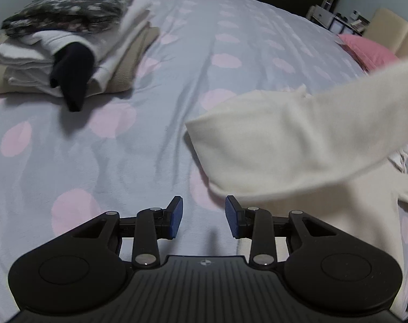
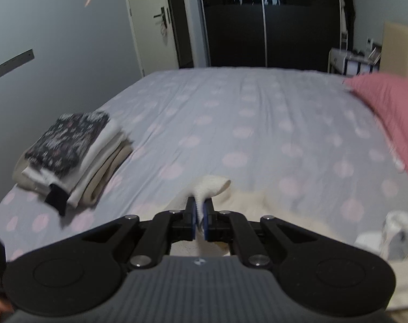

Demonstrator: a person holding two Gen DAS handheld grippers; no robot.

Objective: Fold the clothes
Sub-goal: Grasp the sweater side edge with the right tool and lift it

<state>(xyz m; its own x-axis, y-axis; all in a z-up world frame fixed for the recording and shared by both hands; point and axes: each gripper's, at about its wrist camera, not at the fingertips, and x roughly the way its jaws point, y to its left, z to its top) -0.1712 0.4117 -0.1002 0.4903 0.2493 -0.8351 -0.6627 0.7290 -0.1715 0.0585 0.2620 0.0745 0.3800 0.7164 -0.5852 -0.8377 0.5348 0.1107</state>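
The bed (image 1: 155, 140) fills most of both views, grey-blue cover with pale pink dots, and its near edge is cut off under the gripper bodies, so no idea how far it runs toward me. The right wrist view is pretty smeared, especially along the right side, so details there are mushy.

Next biggest is the cream garment (image 1: 298, 145). In the left wrist view a long sleeve-like part of it hangs up off the bed, coming in from the right edge where it's cut off, with more of the same cloth lying flat on the bed below it. Can't tell what kind of garment it is as a whole.

The stack of folded clothes (image 1: 69, 40) sits at the far left corner of the bed: dark floral piece on top, white and beige layers under it, and a black bit poking out the front. How many pieces are in there is hard to say.

A pink pillow (image 2: 389, 115) lies at the right side of the bed, partly out of frame.

The right hand-held gripper (image 2: 200, 212) is clamped on a bunched fold of the cream garment, which pokes up past the fingertips. The left hand-held gripper (image 1: 204, 216) is spread wide apart with nothing between its blue pads (image 1: 177, 216), hovering over the bed just beside the edge of the cream cloth.
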